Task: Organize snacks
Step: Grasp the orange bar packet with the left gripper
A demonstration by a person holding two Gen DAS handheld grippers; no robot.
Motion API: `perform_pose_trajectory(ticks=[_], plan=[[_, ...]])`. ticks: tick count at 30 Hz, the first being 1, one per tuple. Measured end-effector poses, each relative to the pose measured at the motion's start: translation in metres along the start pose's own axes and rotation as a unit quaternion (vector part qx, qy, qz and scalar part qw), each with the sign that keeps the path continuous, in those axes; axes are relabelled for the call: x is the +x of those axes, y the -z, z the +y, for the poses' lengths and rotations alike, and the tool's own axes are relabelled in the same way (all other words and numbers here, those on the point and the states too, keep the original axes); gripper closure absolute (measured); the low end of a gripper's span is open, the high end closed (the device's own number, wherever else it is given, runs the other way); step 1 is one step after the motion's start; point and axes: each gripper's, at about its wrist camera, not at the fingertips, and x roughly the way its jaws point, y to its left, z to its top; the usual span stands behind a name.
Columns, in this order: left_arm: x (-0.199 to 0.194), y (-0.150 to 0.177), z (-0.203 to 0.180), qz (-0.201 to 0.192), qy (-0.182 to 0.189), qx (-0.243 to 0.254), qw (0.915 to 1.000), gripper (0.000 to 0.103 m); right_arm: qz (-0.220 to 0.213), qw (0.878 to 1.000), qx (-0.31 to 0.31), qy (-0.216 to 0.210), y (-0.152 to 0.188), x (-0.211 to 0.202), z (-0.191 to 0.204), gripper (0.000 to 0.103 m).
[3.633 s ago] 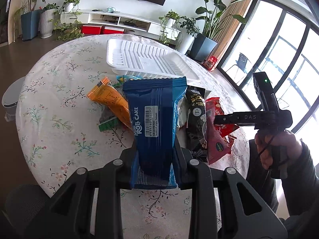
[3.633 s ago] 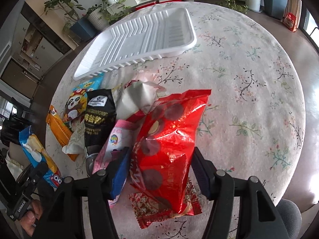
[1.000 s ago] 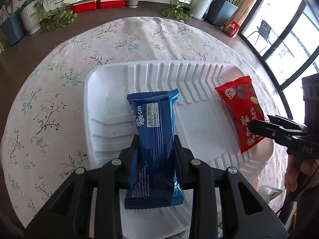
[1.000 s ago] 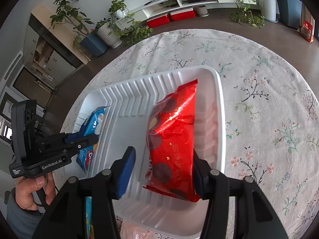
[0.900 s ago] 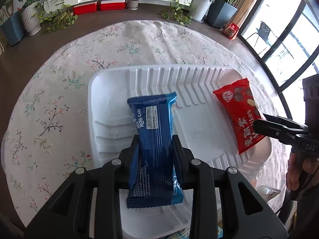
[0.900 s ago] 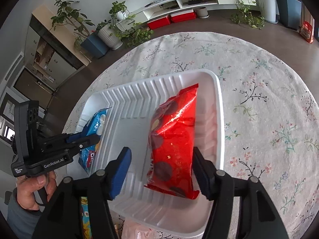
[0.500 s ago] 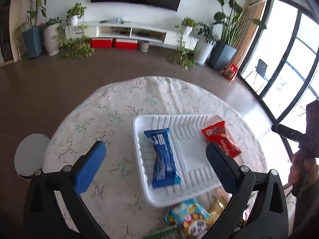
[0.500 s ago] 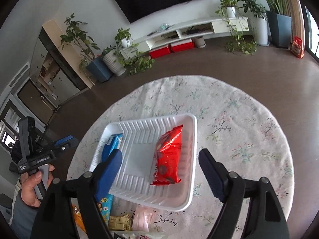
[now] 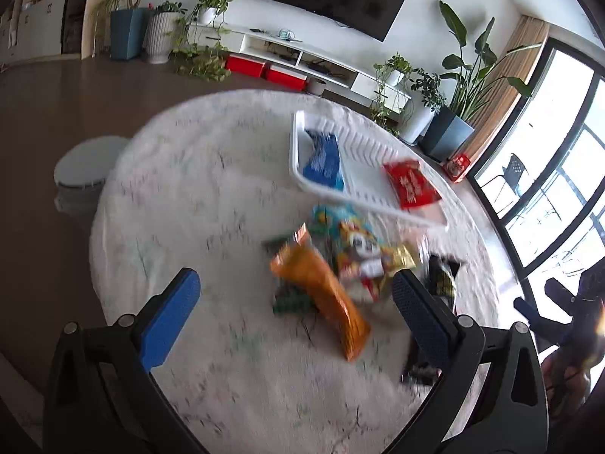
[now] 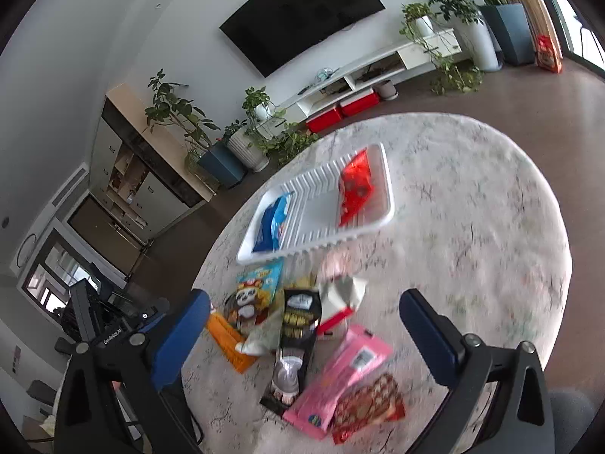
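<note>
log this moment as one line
left gripper open | right gripper open | blue packet, red packet in white ribbed tray

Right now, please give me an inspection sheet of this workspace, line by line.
Surface: round table, floral cloth.
Job's things: white tray holds blue packet and red packet, apart.
Clutter: loose pile of snacks near the tray: orange packet, panda packet, black packet, pink packet.
Grippers: left gripper and right gripper open, both without load.
Cables: nothing seen.
Surroundings: television, potted plants.
</note>
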Motion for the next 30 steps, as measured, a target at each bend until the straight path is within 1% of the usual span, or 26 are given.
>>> perform_pose_trajectory(ticks=[2, 3, 5, 8, 9, 11, 13, 14, 18, 20, 21, 24, 26, 30], plan=[[0.007, 0.014, -0.004, 0.017, -0.01, 0.007, 0.9998, 0.0, 0.016, 1.0, 0.024, 0.001, 0.018, -0.002, -0.005, 0.0], [0.009, 0.018, -0.004, 0.02, -0.013, 0.01, 0.9997, 0.0, 0.023, 0.999, 0.025, 0.007, 0.025, -0.002, -0.004, 0.0], [0.014, 0.022, -0.014, 0.019, -0.027, 0.016, 0.9993, 0.0, 0.022, 0.999, 0.007, 0.027, 0.038, -0.005, 0.003, 0.0], [0.022, 0.02, -0.024, 0.019, -0.021, 0.019, 0.9994, 0.001, 0.028, 0.998, -0.032, 0.048, 0.049, -0.001, 0.013, 0.001], [0.024, 0.02, -0.03, 0.018, -0.021, 0.022, 0.9994, 0.001, 0.031, 0.997, -0.042, 0.056, 0.051, 0.001, 0.016, 0.002], [0.032, 0.017, -0.036, 0.018, -0.024, 0.025, 0.9992, 0.003, 0.036, 0.996, -0.053, 0.064, 0.054, 0.007, 0.02, 0.008], [0.042, 0.015, -0.042, 0.027, -0.027, 0.025, 0.9989, 0.012, 0.04, 0.996, -0.055, 0.061, 0.059, 0.009, 0.02, 0.009], [0.048, 0.015, -0.044, 0.035, -0.029, 0.024, 0.9987, 0.019, 0.041, 0.996, -0.057, 0.062, 0.061, 0.009, 0.02, 0.01], [0.062, 0.015, -0.047, 0.056, -0.031, 0.014, 0.9978, 0.031, 0.041, 0.995, -0.067, 0.066, 0.065, 0.009, 0.02, 0.013], [0.067, 0.014, -0.046, 0.059, -0.027, 0.011, 0.9978, 0.035, 0.041, 0.995, -0.063, 0.065, 0.065, 0.009, 0.018, 0.013], [0.07, 0.013, -0.046, 0.06, -0.028, 0.01, 0.9978, 0.041, 0.041, 0.995, -0.06, 0.065, 0.065, 0.009, 0.018, 0.013], [0.079, 0.012, -0.042, 0.071, -0.03, 0.001, 0.997, 0.054, 0.043, 0.995, -0.054, 0.067, 0.065, 0.01, 0.014, 0.013], [0.084, 0.013, -0.04, 0.077, -0.031, -0.001, 0.9965, 0.06, 0.047, 0.995, -0.049, 0.068, 0.066, 0.012, 0.011, 0.013], [0.092, 0.014, -0.038, 0.083, -0.04, 0.003, 0.9958, 0.06, 0.053, 0.995, -0.043, 0.07, 0.068, 0.015, 0.008, 0.013]])
